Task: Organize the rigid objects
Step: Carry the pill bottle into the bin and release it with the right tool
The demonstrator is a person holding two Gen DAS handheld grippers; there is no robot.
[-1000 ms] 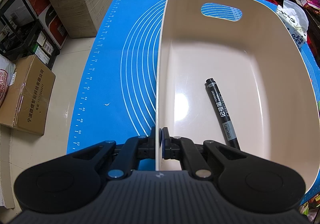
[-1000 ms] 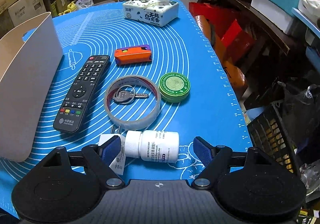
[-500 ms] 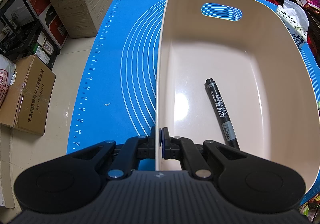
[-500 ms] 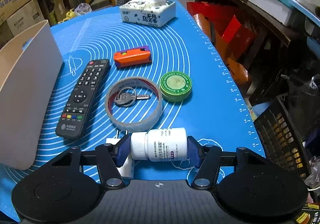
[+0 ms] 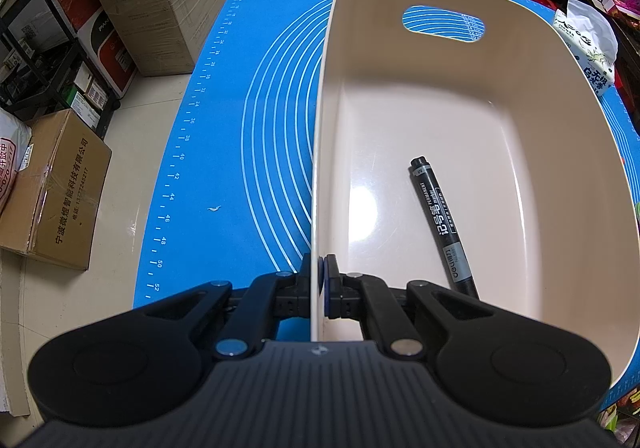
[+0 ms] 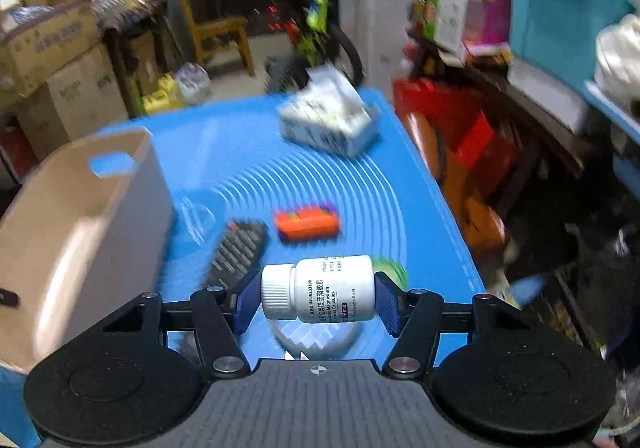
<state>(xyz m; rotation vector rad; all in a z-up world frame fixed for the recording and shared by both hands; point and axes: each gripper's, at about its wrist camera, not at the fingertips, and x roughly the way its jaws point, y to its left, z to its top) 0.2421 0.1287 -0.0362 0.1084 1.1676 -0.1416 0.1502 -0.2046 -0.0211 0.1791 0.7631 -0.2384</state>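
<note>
We are partway through tidying: our right claw (image 6: 318, 298) is clamped on the white pill bottle (image 6: 320, 289), gripping it end to end, cap toward the left finger, so it lies sideways between the pads. The bottle hangs clear of the blue mat (image 6: 224, 152) on the bench. The right wrist view is blurred, which suggests the claw is in motion. Below and beyond it we make out the remote (image 6: 236, 254), the orange block (image 6: 307, 223) and the tissue box (image 6: 328, 124), all lying on the mat.

Our left claw (image 5: 319, 288) is closed on the near wall of the beige bin (image 5: 520, 88), one finger outside and one inside, steadying it. A black marker (image 5: 442, 224) already lies on the bin floor.

The next move, as we judge it, calls for carrying the bottle leftward over the bin rim and opening only once it is low inside, clear of the marker. The right claw points roughly level and forward, the left tilts down along the bin wall.
</note>
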